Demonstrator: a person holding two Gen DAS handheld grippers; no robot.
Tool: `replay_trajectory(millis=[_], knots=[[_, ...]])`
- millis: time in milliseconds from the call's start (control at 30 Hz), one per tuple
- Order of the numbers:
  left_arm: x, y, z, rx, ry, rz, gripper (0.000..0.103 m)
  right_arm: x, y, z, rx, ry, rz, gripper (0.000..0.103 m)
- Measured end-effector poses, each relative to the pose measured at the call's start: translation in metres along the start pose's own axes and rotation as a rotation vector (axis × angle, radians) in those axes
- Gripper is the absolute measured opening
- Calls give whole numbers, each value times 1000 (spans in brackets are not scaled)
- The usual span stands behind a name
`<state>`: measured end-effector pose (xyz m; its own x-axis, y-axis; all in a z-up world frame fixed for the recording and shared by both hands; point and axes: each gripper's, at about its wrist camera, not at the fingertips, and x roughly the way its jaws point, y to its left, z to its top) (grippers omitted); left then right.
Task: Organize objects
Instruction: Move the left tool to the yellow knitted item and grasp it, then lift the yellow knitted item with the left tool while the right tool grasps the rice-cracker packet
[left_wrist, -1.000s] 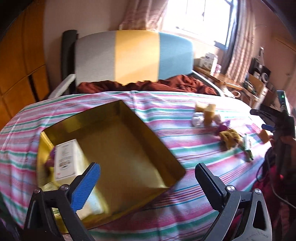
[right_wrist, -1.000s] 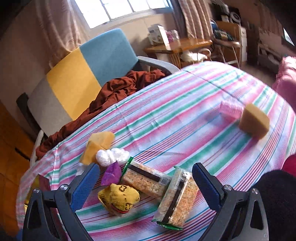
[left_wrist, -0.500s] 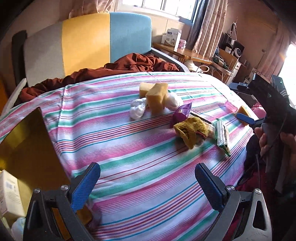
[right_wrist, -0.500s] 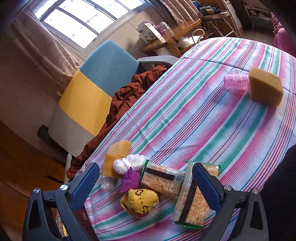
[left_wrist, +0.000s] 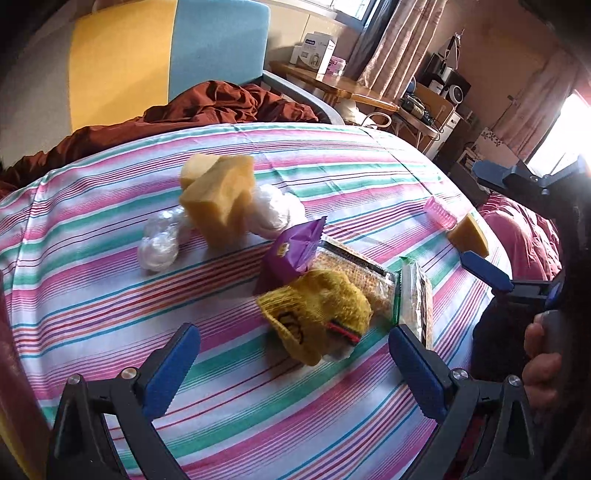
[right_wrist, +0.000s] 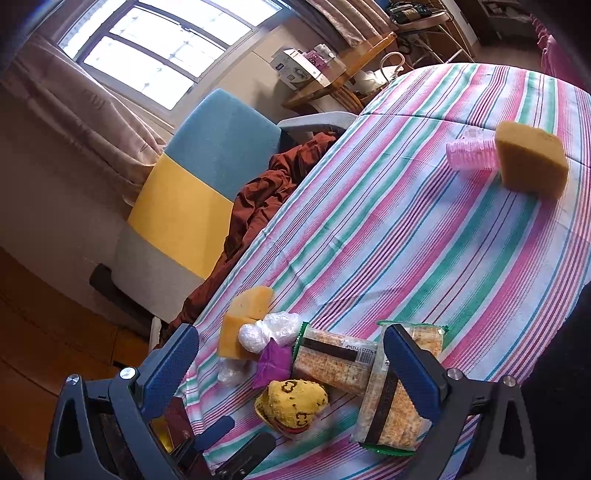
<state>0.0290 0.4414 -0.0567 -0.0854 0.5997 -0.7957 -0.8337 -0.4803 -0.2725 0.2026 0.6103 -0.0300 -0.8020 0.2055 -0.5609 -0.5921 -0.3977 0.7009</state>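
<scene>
Heads up: your left gripper (left_wrist: 291, 363), jaws wide and empty, nears the yellow knitted sock (left_wrist: 314, 314), so you might snag the clear-wrapped cracker pack (left_wrist: 354, 269) touching it too.

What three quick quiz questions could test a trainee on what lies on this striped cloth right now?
1. True or false: the left gripper has its fingers closed on the yellow knitted sock.
2. Which lies beside the pink ribbed cup? A) purple packet B) lone sponge C) cracker packs
3. Fill in: the white plastic-wrapped balls lie against the big yellow ____.

Key: 1 false, both grippers, the right gripper too, are open and hold nothing; 2 B; 3 sponge.
</scene>
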Motion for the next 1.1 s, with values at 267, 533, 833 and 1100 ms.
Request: replay_trajectory(millis=[267,533,833,1100], knots=[[49,-7,11,-1,67,-13,65,2,2,0,-13,8,-17,102],[4,17,-33,-5,-12,-64,54,5,2,0,-28,18,-48,102],[-32,45,-96,-20,-93,-50,54,9,-4,0,5,32,-126,102],[-26,39,-100,51,-127,-23,54,34,-21,-2,75,138,-442,97]])
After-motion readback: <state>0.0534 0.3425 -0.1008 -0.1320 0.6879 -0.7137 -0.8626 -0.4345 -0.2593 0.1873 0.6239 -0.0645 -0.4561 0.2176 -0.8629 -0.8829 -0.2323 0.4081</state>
